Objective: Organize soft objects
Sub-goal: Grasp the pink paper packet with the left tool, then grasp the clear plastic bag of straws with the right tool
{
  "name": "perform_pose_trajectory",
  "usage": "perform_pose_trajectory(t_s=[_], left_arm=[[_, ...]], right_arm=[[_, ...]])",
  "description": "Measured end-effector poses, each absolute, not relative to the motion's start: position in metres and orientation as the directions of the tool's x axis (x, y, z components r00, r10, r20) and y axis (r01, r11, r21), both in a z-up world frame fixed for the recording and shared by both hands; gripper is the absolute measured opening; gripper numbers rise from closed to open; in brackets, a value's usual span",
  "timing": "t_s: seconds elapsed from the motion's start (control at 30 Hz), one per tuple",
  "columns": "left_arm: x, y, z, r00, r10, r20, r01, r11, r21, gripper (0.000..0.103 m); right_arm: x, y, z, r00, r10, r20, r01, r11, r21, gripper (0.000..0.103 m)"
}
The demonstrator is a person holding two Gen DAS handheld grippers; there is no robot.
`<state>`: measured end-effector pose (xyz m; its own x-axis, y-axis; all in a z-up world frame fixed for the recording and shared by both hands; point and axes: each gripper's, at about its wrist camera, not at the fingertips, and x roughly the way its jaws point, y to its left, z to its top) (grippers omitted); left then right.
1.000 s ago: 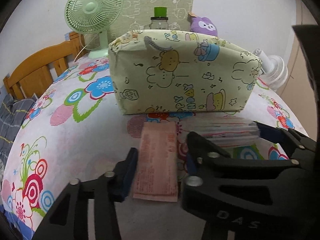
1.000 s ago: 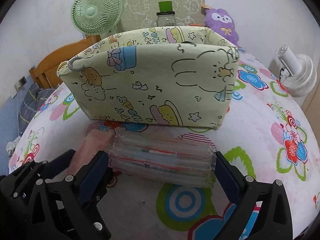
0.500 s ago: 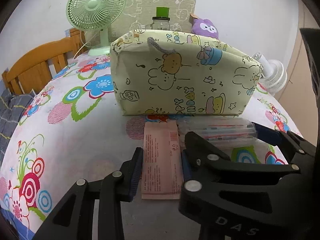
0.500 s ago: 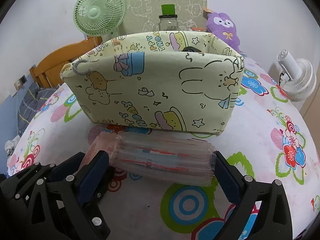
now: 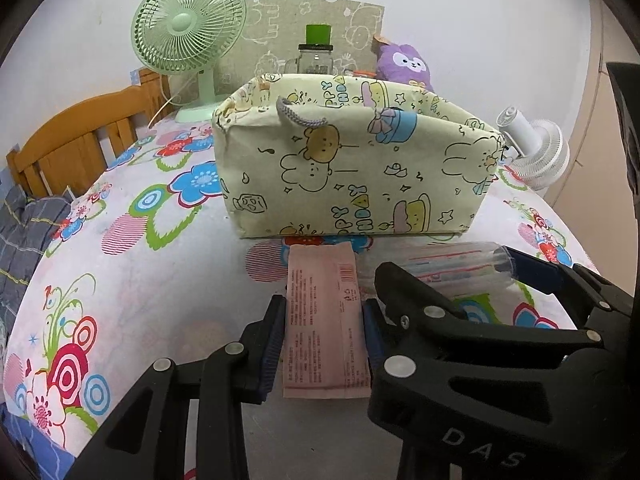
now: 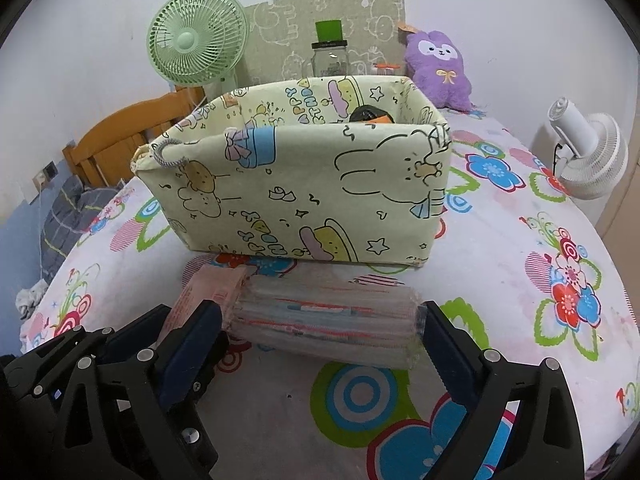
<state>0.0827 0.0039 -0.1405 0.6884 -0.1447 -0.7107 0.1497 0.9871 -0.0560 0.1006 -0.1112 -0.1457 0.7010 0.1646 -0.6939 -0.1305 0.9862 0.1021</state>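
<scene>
Between the blue pads of our left tool (image 5: 322, 336) sits a pink packet (image 5: 325, 320), both pads pressed against its long edges, so the jaws are narrowed onto it. Just to its right, our right tool (image 6: 324, 332) spreads wide around a clear-wrapped pack of masks (image 6: 326, 320), pads touching its two short ends. Both packs lie side by side, touching, on the flower-print desk (image 6: 520, 300). Just beyond them stands the pale yellow fabric bin (image 6: 304, 188) with cartoon prints and a grey rope handle (image 5: 298, 114); something dark shows inside it. Behind the bin we see a green fan (image 5: 188, 36), a glass jar (image 6: 330, 56), a purple plush (image 6: 438, 68), and a white fan (image 6: 588, 156) at right.
</scene>
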Motion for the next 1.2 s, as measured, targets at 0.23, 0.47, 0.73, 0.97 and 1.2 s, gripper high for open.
perform_pose_trajectory(t_s=[0.23,0.47,0.73,0.97,1.2], left_arm=[[0.079,0.002,-0.139,0.692,-0.136,-0.709,0.144,0.988,-0.049,0.039],[0.080,0.001,-0.143,0.683,-0.122,-0.720,0.135,0.990,-0.039,0.039],[0.084,0.004,-0.147,0.679,-0.101,-0.727,0.117,0.993,-0.028,0.039],[0.085,0.004,-0.152,0.675,-0.088,-0.732,0.114,0.993,-0.013,0.039],[0.080,0.003,-0.148,0.676,-0.096,-0.730,0.108,0.994,-0.030,0.039]], right_arm=[[0.095,-0.114,-0.143,0.705,0.164,-0.690,-0.129,0.986,0.104,0.094],[0.094,-0.116,-0.145,0.692,0.148,-0.706,-0.119,0.989,0.091,0.080],[0.093,-0.121,-0.148,0.675,0.153,-0.722,-0.111,0.988,0.106,0.065],[0.084,-0.127,-0.148,0.665,0.180,-0.725,-0.141,0.983,0.115,0.070],[0.084,-0.132,-0.144,0.679,0.152,-0.718,-0.144,0.987,0.072,0.075]])
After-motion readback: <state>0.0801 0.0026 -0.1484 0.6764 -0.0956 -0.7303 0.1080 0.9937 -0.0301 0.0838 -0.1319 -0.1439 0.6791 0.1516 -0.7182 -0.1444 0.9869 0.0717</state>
